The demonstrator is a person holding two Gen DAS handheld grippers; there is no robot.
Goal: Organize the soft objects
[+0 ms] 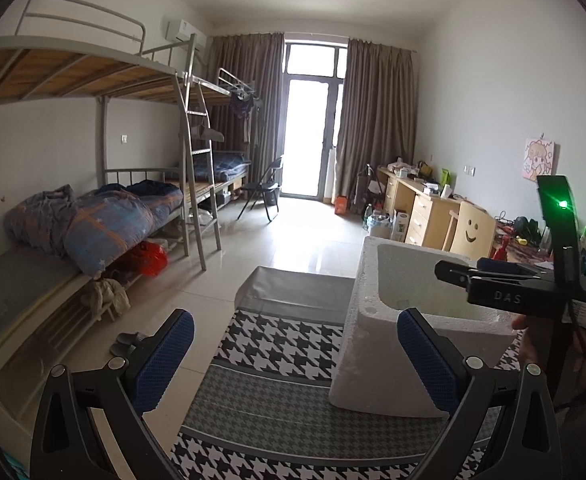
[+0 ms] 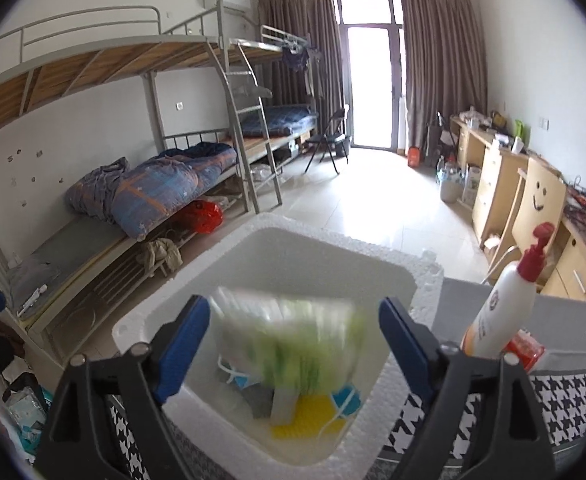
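Note:
A white foam box [image 1: 373, 344] [image 2: 333, 240] stands on a houndstooth cloth [image 1: 273, 344]. My right gripper [image 2: 295, 306] [image 1: 465, 270] hangs open over the box's mouth. A blurred green-and-white soft pack [image 2: 289, 340] is between its fingers, with a gap to each blue pad. Under it in the box lie a yellow sponge [image 2: 301, 416] and face masks [image 2: 233, 368]. My left gripper [image 1: 295, 316] stands open with nothing in it, low over the cloth, its right finger [image 1: 425, 356] in front of the box's near wall.
A white pump bottle with a red cap [image 2: 501, 308] and a red packet [image 2: 525, 350] stand right of the box. Bunk beds with a blue quilt [image 1: 105, 224] line the left wall, and wooden desks [image 1: 425, 208] the right. Slippers [image 1: 127, 344] lie on the tiled floor.

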